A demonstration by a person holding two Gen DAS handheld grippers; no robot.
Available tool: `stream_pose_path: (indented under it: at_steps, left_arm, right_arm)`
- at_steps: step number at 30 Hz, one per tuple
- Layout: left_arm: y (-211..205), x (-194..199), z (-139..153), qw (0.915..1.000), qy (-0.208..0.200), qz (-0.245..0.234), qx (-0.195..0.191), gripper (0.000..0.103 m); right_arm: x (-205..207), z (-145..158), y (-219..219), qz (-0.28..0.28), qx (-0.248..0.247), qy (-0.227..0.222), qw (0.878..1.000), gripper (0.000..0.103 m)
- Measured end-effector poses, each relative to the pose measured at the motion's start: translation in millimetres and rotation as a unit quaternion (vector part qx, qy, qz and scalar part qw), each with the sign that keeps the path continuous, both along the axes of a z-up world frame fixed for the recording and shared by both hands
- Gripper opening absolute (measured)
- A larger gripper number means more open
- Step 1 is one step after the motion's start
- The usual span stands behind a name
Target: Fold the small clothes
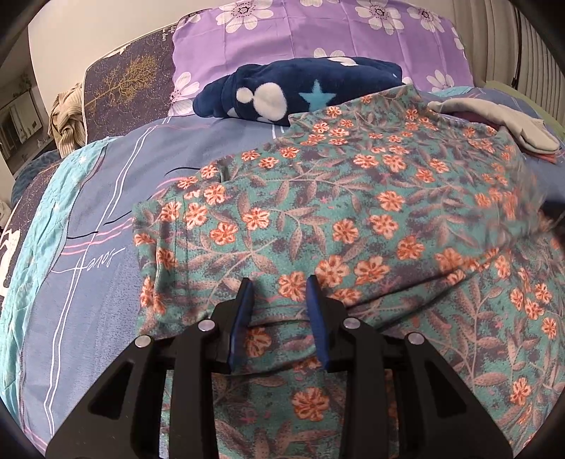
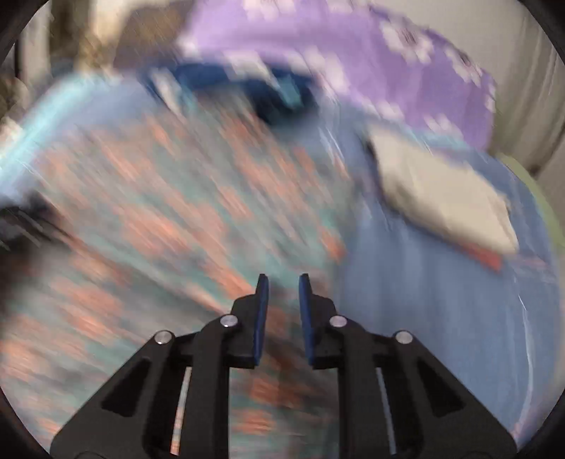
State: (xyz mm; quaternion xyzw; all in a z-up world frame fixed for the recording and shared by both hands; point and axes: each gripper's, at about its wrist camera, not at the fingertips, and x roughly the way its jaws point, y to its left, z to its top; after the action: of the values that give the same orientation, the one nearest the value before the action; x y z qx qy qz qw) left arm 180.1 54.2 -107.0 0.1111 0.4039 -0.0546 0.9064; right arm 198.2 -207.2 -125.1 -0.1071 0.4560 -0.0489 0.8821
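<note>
Floral garment [image 1: 353, 212] lies spread on the bed sheet [image 1: 106, 183], centre-right. Left gripper [image 1: 280, 286] released, jaws parted over its near edge. Right gripper [image 2: 283, 282] parted too, empty, view badly blurred. Risk: a shallow pinch grabs one layer only, skewing the fold.

The bed [image 1: 106, 183], covered in a blue-and-teal sheet, carries a floral garment [image 1: 353, 219] spread across it, a navy star-patterned fleece [image 1: 300, 91] against a purple flowered pillow [image 1: 317, 31], and folded grey clothes [image 1: 508, 123] at the right.
</note>
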Motion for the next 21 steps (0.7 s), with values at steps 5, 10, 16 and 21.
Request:
stream_pose_path:
  at_steps: [5,10,16,21]
  left_arm:
    - [6,-2,5,0.9999,-0.005,0.007,-0.015,0.039]
    - [33,-41,25,0.9957,-0.014,0.005,-0.092,0.039]
    - [66,-103,9,0.9981,0.036,0.023,-0.044,0.046]
    - [95,-136,5,0.9913,0.041,0.028,-0.122,0.048]
  right_arm:
    - [-14,10,-13,-0.007,0.047,-0.03,0.998,0.026]
    - [-64,29,-14,0.026,0.097,-0.046,0.994,0.026]
    - [-118,34,-23,0.049,0.109,-0.051,0.992,0.028]
    - [-135,1,-43,0.014,0.14,-0.006,0.99,0.034]
